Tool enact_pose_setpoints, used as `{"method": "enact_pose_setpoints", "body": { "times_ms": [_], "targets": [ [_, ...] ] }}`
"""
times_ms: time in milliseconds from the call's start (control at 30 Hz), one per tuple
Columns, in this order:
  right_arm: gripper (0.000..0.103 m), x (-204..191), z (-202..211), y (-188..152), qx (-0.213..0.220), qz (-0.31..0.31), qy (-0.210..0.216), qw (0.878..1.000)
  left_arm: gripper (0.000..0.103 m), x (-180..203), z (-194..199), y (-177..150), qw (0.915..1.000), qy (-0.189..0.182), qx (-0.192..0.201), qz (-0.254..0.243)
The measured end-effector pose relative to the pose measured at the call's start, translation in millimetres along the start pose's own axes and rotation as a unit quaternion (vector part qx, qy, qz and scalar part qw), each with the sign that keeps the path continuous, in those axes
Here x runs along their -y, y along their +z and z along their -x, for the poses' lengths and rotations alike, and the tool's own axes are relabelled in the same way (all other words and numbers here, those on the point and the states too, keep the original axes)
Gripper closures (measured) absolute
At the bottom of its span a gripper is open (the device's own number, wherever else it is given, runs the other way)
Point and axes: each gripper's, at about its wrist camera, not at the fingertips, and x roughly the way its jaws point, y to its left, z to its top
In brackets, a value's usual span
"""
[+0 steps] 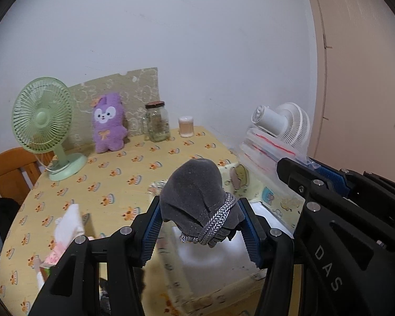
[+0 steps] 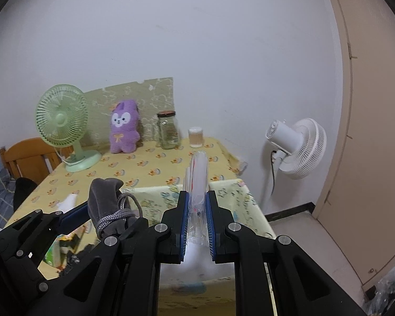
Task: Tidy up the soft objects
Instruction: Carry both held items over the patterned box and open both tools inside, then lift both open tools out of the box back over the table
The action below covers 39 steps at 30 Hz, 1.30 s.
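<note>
1. Blue-padded fingers (image 1: 243, 218) of the left gripper (image 1: 200, 223) are clamped on the gathered neck of a grey velvet pouch (image 1: 197, 192), its silver drawstring (image 1: 218, 221) wound round the pinch; the pouch stands up lower centre of the left wrist view, held clear of the counter

2. Fingers (image 2: 184, 218) of the right gripper (image 2: 197, 218) are pressed together on a bundle of clear zip bags (image 2: 198, 181) with red seal strips, which rises centre frame in the right wrist view; in the left view the same bags fan out at right, above the black frame

3. Under both grippers sits a box with a cartoon-print lining (image 1: 271, 197) and a pale interior; whether anything lies inside I cannot tell, as that part is blurred

4. Further out, the counter (image 1: 118, 173) carries a white soft item (image 1: 71, 221) at lower left, partly hidden by the left gripper, and a purple plush (image 1: 109, 126) upright at the back by a green fan (image 1: 43, 123), a glass jar (image 1: 157, 122) and a small tub (image 1: 186, 127); a white fan (image 2: 297, 147) stands at right

5. Judged from this, the task is midway: pouch and bags are lifted but not yet put away, while the plush and the white item look untouched
</note>
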Motion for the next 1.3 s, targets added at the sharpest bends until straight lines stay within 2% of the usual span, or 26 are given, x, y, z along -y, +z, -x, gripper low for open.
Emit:
{"method": "enact_pose_setpoints", "body": {
  "times_ms": [267, 400, 567, 667, 733, 800, 833, 867, 900, 1067, 1300],
  "targets": [
    [0.087, 19.6, -18.4, -11.9, -0.027, -0.011, -0.022, 0.999, 0.042, 15.5, -27.2, -5.5, 0.9994, -0.016, -0.027, -0.013],
    [0.087, 25.7, -29.0, -17.1, -0.040, -0.017, -0.025, 0.999, 0.033, 18.7, -38.7, -7.1, 0.9989, -0.020, -0.037, -0.019],
    [0.087, 28.9, -38.7, -19.1, -0.057, -0.023, -0.024, 0.998, 0.032, 19.8, -44.1, -7.8, 0.9987, -0.028, -0.038, -0.021],
    [0.085, 28.9, -41.6, -18.4, -0.063, -0.025, -0.024, 0.997, 0.026, 19.1, -45.1, -7.3, 0.9986, -0.031, -0.040, -0.018],
    [0.076, 28.2, -43.1, -17.7, -0.069, -0.026, -0.026, 0.997, 0.021, 19.6, -43.0, -7.4, 0.9985, -0.034, -0.040, -0.017],
    [0.049, 27.9, -43.9, -16.8, -0.074, -0.026, -0.030, 0.996, 0.014, 20.1, -41.7, -7.1, 0.9983, -0.037, -0.042, -0.018],
    [0.041, 27.2, -42.3, -16.4, -0.070, -0.025, -0.032, 0.997, 0.012, 20.4, -40.1, -7.1, 0.9981, -0.041, -0.042, -0.017],
    [0.029, 27.0, -40.2, -15.9, -0.066, -0.025, -0.033, 0.997, 0.009, 20.5, -38.0, -6.9, 0.9979, -0.046, -0.042, -0.017],
    [0.022, 26.4, -38.5, -15.8, -0.063, -0.026, -0.034, 0.997, 0.008, 20.7, -35.3, -6.7, 0.9976, -0.052, -0.041, -0.018],
    [0.015, 22.0, -31.8, -12.8, -0.061, -0.022, -0.040, 0.997, 0.008, 18.5, -27.1, -5.8, 0.9976, -0.053, -0.040, -0.016],
    [0.005, 8.9, -16.5, -6.9, -0.041, -0.017, -0.045, 0.998, 0.006, 13.4, -7.7, -3.8, 0.9990, -0.039, -0.020, -0.010]
  ]
}}
